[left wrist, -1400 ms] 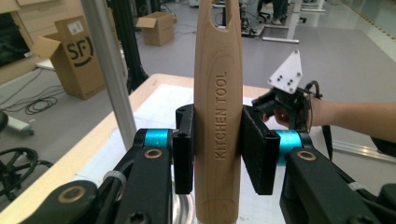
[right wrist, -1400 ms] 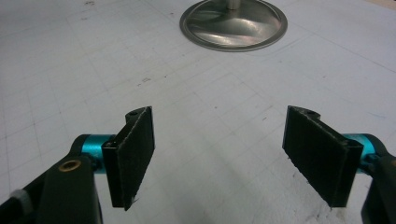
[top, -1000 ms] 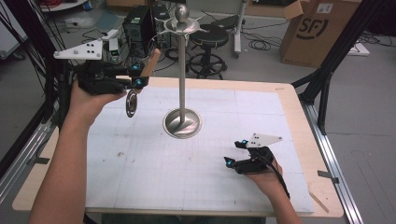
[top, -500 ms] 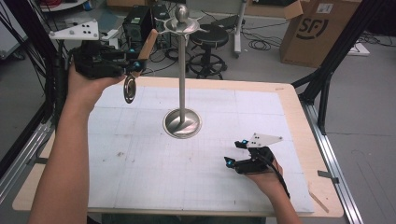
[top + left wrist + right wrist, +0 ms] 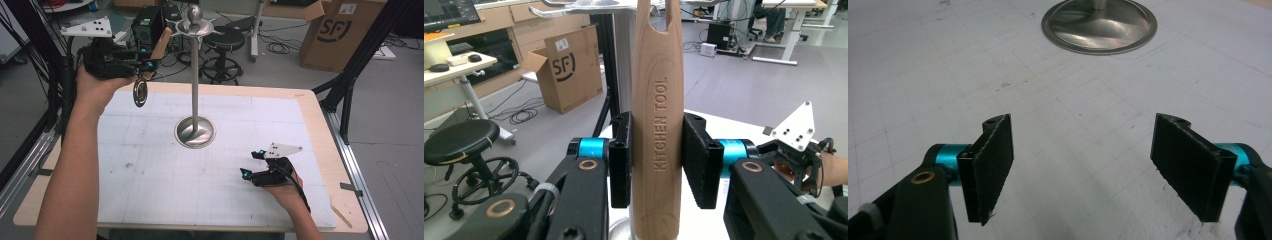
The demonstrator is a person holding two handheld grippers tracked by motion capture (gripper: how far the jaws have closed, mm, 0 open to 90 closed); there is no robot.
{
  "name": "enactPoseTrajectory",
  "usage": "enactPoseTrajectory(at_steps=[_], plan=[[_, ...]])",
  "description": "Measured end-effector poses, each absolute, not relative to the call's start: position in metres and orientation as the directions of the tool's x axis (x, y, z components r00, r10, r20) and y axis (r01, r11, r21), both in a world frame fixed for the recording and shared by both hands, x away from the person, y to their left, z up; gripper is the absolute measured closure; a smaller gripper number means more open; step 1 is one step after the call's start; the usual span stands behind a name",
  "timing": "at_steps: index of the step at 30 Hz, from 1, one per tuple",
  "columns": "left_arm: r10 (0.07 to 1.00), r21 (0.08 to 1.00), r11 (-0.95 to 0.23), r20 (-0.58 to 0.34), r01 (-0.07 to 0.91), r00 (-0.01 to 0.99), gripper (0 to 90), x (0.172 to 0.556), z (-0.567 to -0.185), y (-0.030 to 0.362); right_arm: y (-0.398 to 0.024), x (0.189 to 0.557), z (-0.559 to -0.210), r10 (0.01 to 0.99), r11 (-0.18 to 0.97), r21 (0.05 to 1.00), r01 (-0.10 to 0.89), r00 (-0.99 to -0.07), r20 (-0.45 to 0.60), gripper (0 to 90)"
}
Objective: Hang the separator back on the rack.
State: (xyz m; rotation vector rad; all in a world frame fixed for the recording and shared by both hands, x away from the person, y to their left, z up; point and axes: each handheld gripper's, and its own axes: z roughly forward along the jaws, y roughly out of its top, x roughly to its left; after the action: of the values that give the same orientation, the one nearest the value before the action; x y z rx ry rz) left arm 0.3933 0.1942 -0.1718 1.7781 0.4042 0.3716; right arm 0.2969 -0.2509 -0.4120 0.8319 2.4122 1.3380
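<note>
Nearest me, my right gripper (image 5: 253, 173) rests low on the white gridded worktop (image 5: 165, 195), its jaws spread wide with nothing between them; in the right gripper view only bare mat lies ahead, with the round steel base (image 5: 1099, 22) of the stand beyond.

Farther out and raised well above the worktop, my left gripper (image 5: 657, 159) has its jaws clamped on the flat wooden handle (image 5: 657, 130) of a utensil stamped "KITCHEN TOOL". From the high view the handle (image 5: 160, 44) tilts up toward the stand's crown while a round metal head (image 5: 140, 93) hangs below the hand. I judge it light and stiff, top-light with the weight at the metal end, so it may want to swing in the grip. The smooth wood could slip; the flat faces at mid-handle, where the pads sit, look the right place to hold. The notch at the handle's tip (image 5: 656, 20) looks meant for hooking over an arm.

The tall steel hanging stand (image 5: 194, 75) rises from mid-worktop, its hook arms (image 5: 202, 27) just beside the handle tip. The pole and knob are what I could knock. Beyond the worktop are a black stool (image 5: 226, 40) and a cardboard box (image 5: 340, 35), well apart.
</note>
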Motion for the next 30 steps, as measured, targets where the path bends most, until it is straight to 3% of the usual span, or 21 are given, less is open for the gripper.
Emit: enactPoseTrajectory(at_steps=[30], plan=[[0.462, 0.954, -0.274, 0.02, 0.121, 0.887, 67.5, 0.409, -0.182, 0.169, -0.251, 0.296, -0.412, 0.591, 0.417, 0.835, 0.359, -0.805, 0.051, 24.2]])
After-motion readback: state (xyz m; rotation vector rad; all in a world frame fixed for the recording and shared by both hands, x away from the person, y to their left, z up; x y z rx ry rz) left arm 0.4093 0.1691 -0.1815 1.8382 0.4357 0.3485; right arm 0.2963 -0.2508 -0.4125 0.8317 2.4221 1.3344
